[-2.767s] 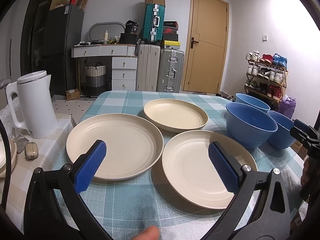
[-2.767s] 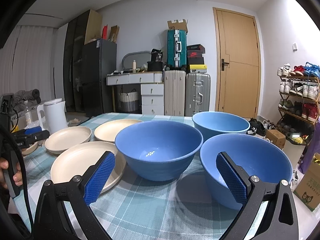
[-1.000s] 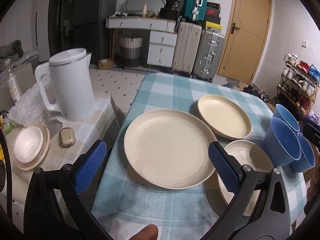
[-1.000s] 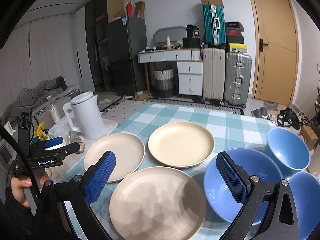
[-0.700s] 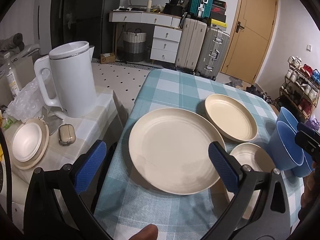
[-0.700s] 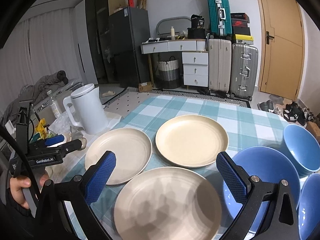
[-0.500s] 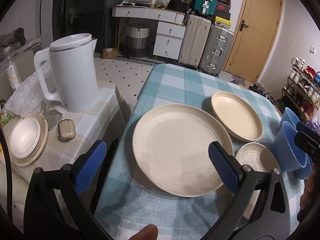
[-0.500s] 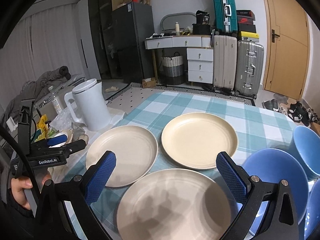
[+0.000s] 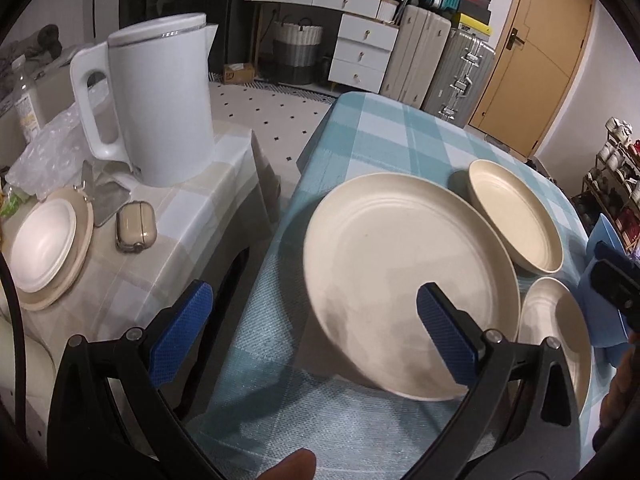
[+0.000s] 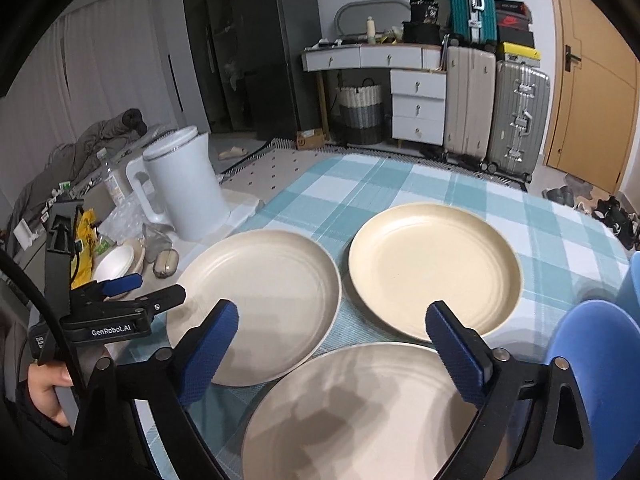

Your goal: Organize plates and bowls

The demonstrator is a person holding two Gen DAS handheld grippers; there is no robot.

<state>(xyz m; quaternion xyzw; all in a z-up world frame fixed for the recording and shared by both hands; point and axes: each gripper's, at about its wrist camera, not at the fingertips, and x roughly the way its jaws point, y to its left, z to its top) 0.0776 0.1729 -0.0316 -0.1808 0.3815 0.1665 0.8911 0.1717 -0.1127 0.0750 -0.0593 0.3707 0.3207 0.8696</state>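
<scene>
The left gripper stood unclenched and empty, its right pad over the near rim of the left plate on the checked table. The right gripper — jaws just narrowing, nothing between them — hung above the nearest plate; the far plate lay beyond.

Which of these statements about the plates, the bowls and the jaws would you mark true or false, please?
1. Three cream plates lie on the checked tablecloth: the left plate, the far plate and the near plate. True.
2. The plates are stacked. False: each lies separately.
3. The right gripper grips the near plate. False: its jaws are open, holding nothing.
4. The left gripper has open, empty jaws. True.
5. The white kettle stands on the checked tablecloth. False: it is on the side table.
</scene>
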